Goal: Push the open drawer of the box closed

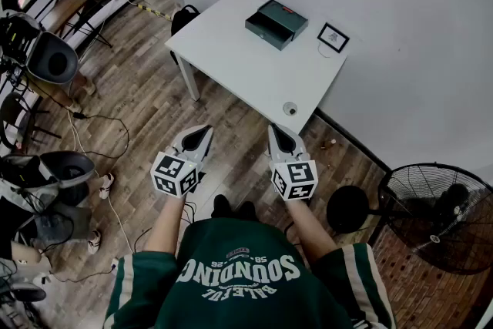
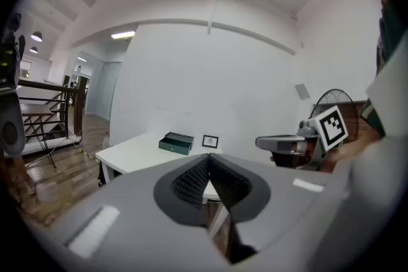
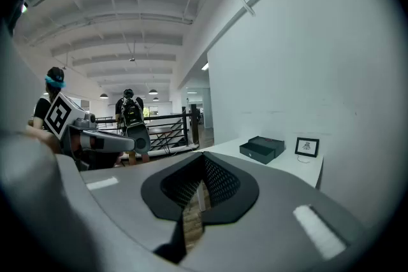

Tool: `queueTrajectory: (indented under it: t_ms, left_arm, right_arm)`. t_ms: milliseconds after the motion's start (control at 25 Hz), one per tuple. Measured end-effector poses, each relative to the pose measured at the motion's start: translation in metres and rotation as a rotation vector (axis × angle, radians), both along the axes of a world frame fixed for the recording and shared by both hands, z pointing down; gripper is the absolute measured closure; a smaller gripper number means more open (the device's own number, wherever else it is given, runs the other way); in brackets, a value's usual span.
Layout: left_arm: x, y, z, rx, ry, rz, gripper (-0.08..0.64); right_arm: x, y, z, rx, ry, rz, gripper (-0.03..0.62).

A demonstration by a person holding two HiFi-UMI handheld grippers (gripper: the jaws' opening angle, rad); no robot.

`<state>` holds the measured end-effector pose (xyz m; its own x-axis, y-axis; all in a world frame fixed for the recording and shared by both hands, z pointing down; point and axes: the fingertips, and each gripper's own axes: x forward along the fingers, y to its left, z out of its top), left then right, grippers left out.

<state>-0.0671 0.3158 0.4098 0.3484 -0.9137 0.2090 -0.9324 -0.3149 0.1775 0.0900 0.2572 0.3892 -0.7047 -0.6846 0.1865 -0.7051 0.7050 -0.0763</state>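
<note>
Box dark green, drawer out

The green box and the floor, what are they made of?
The green box looks matte with sharp edges, so maybe painted wood or stiff card, but it is too far away to be sure. The floor looks like wood: brown planks with seams and grain, slightly shiny.

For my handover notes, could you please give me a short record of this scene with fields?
table: white, by the wall
box: dark green, on the table's far part
drawer: open, pulled out
framed picture: beside the box, apart
left tool: shut, empty, short of the table
right tool: shut, empty, short of the table
</note>
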Motion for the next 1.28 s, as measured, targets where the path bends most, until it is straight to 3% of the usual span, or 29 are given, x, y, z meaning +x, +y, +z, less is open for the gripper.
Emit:
queueTrajectory:
  t_ms: [360,880,1280]
  left_arm:
    - [-0.001,-0.018,0.002,-0.011,0.003,0.003,0.508]
    - [-0.045,-0.015,0.008,-0.003,0.008,0.032,0.508]
    - [-0.055,-0.026,0.011,-0.002,0.014,0.053,0.508]
  right_arm:
    - [-0.002,-0.013,-0.011,0.057,-0.033,-0.012,0.591]
    - [-0.035,-0.01,0.0,0.016,-0.044,0.045,0.591]
    - [-0.039,-0.017,-0.002,0.028,-0.058,0.078,0.591]
